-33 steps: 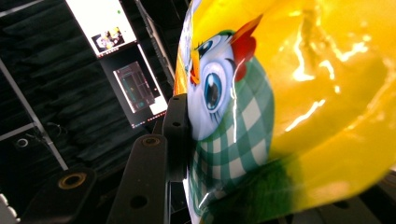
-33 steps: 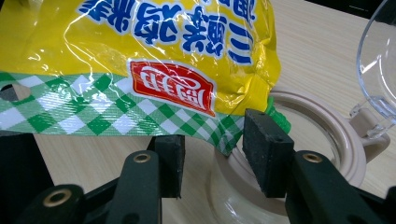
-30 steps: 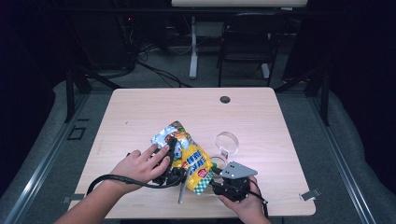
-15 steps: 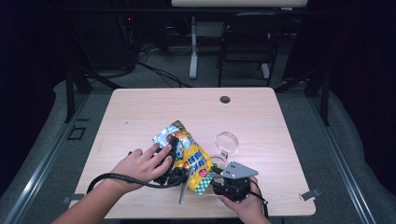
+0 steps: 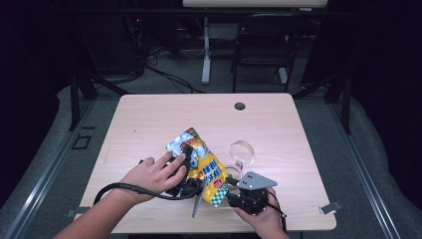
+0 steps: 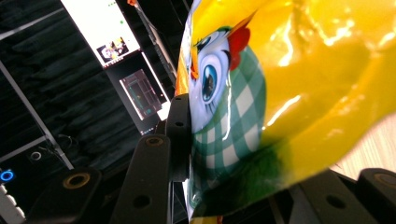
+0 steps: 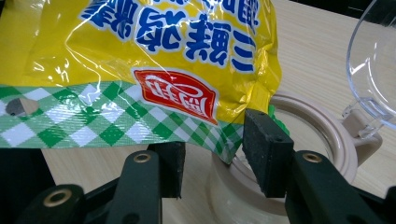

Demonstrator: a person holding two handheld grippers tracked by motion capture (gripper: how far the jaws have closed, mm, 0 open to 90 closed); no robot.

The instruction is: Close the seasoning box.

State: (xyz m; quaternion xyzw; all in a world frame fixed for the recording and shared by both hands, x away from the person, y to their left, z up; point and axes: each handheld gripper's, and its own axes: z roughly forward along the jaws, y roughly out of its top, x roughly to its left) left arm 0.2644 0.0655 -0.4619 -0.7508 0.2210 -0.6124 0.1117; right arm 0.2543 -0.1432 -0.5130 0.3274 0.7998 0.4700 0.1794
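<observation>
A yellow snack bag (image 5: 205,167) with a green-checked end and a silver open top stands tilted over the table's near middle. My left gripper (image 5: 191,159) is shut on its left side under the person's hand, and its jaws have just been closing with the bag between them. In the left gripper view one pad (image 6: 180,135) presses into the bag (image 6: 289,93). My right gripper (image 5: 230,186) stands open at the bag's lower corner. In the right gripper view that corner of the bag (image 7: 140,60) hangs between the pads (image 7: 261,154) untouched, with a beige jar (image 7: 322,140) just beyond.
The jar (image 5: 233,173) has a clear hinged lid (image 5: 242,152) flipped open toward the table's far side. A thin grey strip (image 5: 196,204) lies by the bag's near end. A round cable hole (image 5: 240,106) sits at the far edge, and a chair (image 5: 263,50) stands beyond the table.
</observation>
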